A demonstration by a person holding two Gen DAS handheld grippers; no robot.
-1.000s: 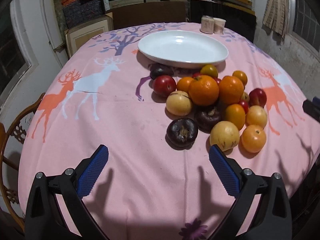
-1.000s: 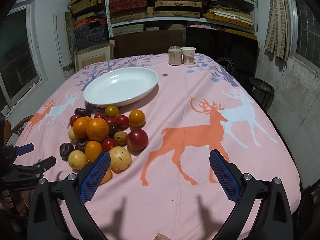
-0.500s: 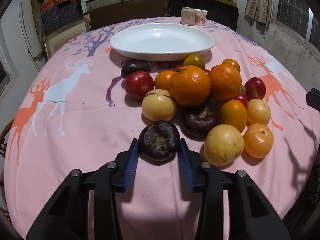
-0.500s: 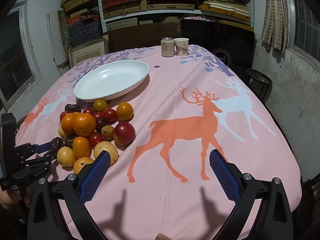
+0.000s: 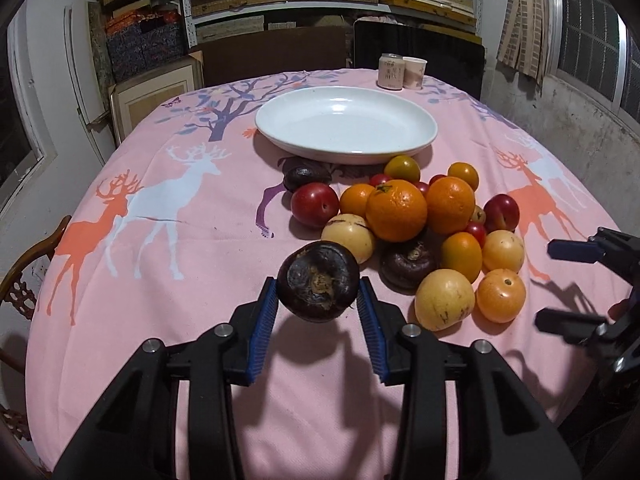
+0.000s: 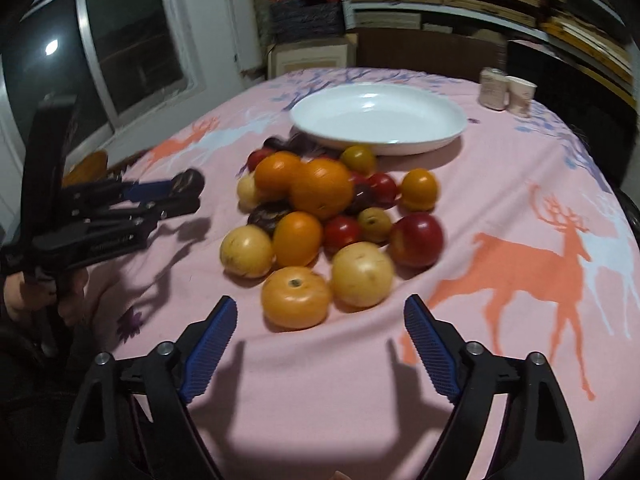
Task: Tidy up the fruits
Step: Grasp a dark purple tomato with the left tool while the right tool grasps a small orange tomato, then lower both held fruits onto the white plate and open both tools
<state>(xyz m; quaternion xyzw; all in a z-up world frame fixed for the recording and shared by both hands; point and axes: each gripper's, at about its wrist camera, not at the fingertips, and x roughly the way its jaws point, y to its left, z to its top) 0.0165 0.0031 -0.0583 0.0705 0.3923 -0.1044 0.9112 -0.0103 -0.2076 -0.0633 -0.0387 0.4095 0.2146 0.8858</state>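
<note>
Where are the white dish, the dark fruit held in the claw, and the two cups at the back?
white dish point(image 5: 280, 136), left wrist view, near rim
dark purple fruit point(image 5: 318, 280), left wrist view, dimpled face
two cups point(image 5: 402, 72), left wrist view, where they meet

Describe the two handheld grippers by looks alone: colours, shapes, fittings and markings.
The left gripper and right gripper match: matte black angular plastic frames with triangular cut-outs, round silver bolts at the joints, and blue ribbed pads on the fingers. Faint lettering on the left gripper's side is unreadable in the right wrist view. No cables or sleeves show.
</note>
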